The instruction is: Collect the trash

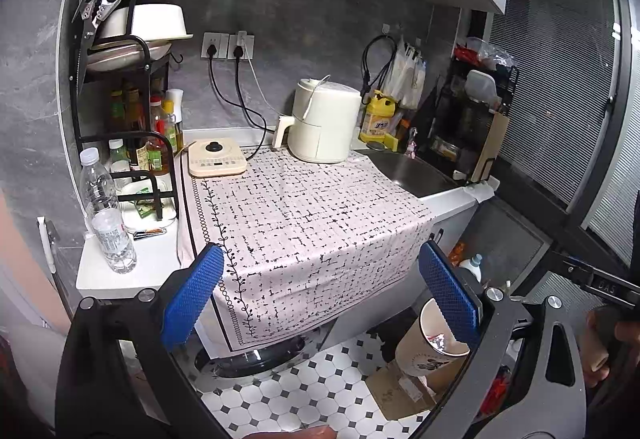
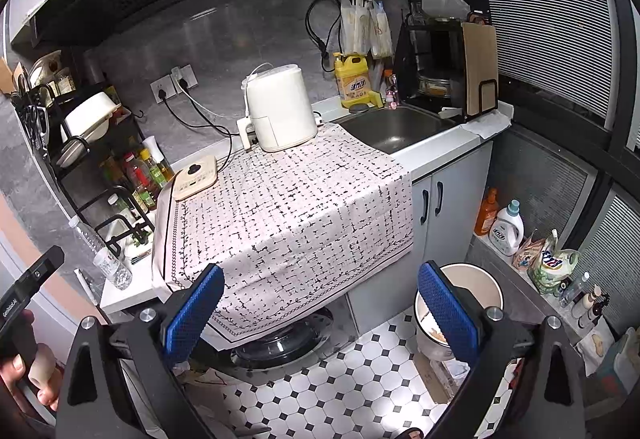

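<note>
A cream trash bin (image 1: 430,349) stands on the tiled floor right of the counter, with crumpled trash inside; it also shows in the right wrist view (image 2: 476,283), partly behind the right finger. A clear plastic water bottle (image 1: 106,215) stands on the white counter at the left, also seen in the right wrist view (image 2: 106,259). My left gripper (image 1: 320,295) is open and empty, held in front of the cloth-covered counter. My right gripper (image 2: 320,311) is open and empty, above the floor before the counter.
A patterned cloth (image 1: 304,211) covers the counter and hangs over its front. On it stand a white air fryer (image 1: 324,119) and a cream induction cooker (image 1: 216,157). A sauce rack (image 1: 136,143) is left, a sink (image 2: 396,127) right. Detergent bottles (image 2: 506,227) stand on the floor.
</note>
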The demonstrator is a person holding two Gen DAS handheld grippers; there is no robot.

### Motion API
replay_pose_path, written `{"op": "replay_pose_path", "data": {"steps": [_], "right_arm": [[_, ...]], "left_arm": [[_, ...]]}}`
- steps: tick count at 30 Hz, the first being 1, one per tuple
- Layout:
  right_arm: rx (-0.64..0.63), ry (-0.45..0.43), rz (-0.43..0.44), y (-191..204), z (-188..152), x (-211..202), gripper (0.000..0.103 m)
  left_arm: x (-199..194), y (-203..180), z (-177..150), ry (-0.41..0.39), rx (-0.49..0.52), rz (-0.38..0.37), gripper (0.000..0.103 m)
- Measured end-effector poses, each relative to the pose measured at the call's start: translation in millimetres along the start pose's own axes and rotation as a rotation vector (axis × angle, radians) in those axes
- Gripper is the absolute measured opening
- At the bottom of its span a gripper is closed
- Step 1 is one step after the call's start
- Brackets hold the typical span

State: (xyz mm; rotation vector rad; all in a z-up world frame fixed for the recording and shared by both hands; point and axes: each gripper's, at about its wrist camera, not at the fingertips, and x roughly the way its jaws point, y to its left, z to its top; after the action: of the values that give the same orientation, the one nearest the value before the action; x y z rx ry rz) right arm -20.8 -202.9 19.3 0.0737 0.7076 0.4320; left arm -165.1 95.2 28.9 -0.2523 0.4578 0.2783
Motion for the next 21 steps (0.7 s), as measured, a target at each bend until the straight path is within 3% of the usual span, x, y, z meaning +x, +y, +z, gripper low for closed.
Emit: {"op": "replay_pose_path", "data": {"steps": [21], "right_arm": [[-0.025,0.008,0.013,8.7,0.0,3.9,0.095]], "left_arm": [[-6.4,-1.3,0.3,-0.012,-0.018,0.006,0.097]]}}
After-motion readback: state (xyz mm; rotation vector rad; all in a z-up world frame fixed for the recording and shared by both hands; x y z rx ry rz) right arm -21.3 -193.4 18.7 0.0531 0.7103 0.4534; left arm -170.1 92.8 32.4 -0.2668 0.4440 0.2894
